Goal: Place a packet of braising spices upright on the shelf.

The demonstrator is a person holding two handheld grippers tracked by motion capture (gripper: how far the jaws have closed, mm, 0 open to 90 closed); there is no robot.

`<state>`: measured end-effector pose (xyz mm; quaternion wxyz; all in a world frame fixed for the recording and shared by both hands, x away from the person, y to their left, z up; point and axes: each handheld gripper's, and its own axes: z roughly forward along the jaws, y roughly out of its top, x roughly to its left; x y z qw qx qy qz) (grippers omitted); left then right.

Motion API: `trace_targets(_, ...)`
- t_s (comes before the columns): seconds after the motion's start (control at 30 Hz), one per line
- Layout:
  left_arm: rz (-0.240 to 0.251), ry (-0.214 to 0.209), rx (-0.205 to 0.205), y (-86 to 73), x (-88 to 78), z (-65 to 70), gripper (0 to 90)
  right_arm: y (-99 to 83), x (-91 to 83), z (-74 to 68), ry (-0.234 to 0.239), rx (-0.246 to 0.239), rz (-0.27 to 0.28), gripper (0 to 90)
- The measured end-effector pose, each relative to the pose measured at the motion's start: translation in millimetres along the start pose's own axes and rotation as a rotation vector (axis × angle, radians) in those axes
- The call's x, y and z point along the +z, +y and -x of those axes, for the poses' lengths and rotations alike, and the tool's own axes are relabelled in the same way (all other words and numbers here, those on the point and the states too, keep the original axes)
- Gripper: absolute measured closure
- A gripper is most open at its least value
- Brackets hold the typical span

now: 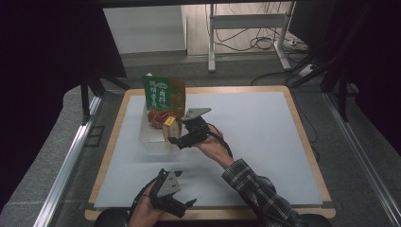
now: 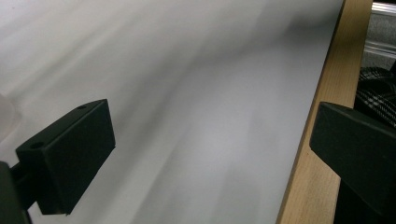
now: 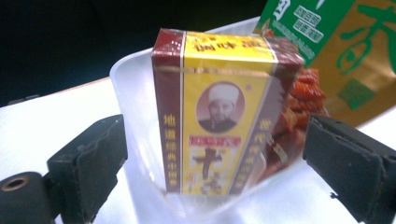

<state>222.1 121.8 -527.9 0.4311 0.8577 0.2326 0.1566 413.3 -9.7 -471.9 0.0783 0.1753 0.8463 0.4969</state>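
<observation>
R gripper (image 1: 176, 140) at the clear bin (image 1: 144, 137), upper-left of the mat (image 1: 255, 142); jaws stand wide, one each side of the yellow-maroon box (image 3: 219, 116), pads off its faces, i.e. let go, not gripping. Box stands upright inside the bin's near wall, label toward the R gripper cam; judged set that way so it stays vertical and leaves room. Behind it: a red snack pack (image 3: 301, 100), then a green-gold pouch (image 1: 164, 94) upright at the bin's far end, apparently propped by the contents. L gripper (image 1: 182, 204) sits low at the mat's near edge, well apart from the bin; jaws spread, nothing between them, seemingly parked out of the way. Judgement: placing step looks done; next, R backs off without tipping box.
</observation>
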Motion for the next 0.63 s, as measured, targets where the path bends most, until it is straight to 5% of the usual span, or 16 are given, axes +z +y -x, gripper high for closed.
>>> trace_targets(0.23,0.005,0.005,-0.005,-0.1,-0.8,-0.7,0.0,-9.5,-22.7,2.2,-0.016,0.004,-0.043,5.1)
trace_targets(0.63,0.005,0.010,-0.006,0.5,-0.3,-0.6,0.0,-52.0,-74.1,11.5,-0.055,0.070,-0.102,4.5)
